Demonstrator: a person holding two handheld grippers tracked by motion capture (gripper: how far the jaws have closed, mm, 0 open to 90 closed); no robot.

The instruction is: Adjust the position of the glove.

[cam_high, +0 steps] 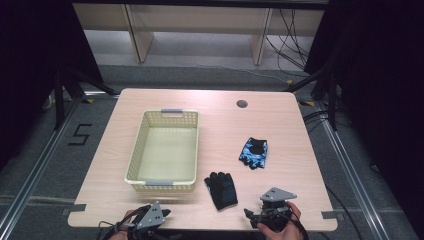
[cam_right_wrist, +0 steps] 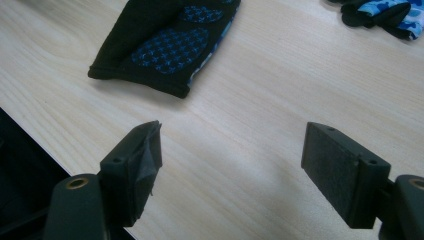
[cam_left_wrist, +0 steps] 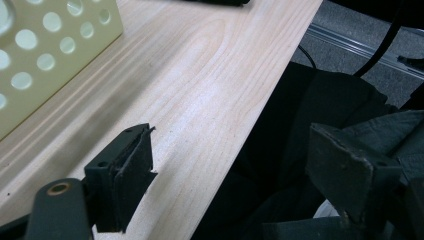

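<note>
Pale wood-grain covered the surface (cam_high: 280,125), which stood on grey carpet between dark curtains. From the high view, a cream perforated basket (cam_high: 135,155) sat left of centre with nothing in it. A black glove (cam_high: 221,190) lay just right of the basket's near corner, and a blue-patterned fingerless glove (cam_high: 254,152) lay farther back and to the right, well apart from it. The left gripper (cam_high: 162,214) hovered at the near edge below the basket; the right gripper (cam_high: 252,216) hovered at the near edge, near the black glove's cuff end.

In the left gripper view, the jaws stood wide apart with nothing between them, over the edge of the surface (cam_left_wrist: 200,100), with the basket's wall (cam_left_wrist: 55,55) to one side.

In the right gripper view, the jaws also stood wide apart and empty, aimed at the black glove (cam_right_wrist: 170,45), whose cuff edge lay just ahead; the blue-patterned fingerless glove (cam_right_wrist: 385,15) showed at the far corner.

The work in hand looked like gathering the gloves into the basket, with the black glove nearest. To do it well, the right gripper would probably best come down over the cuff, pinch both fabric layers firmly so the limp glove did not slip, lift it clear of the rim, then release over the middle of the basket.
</note>
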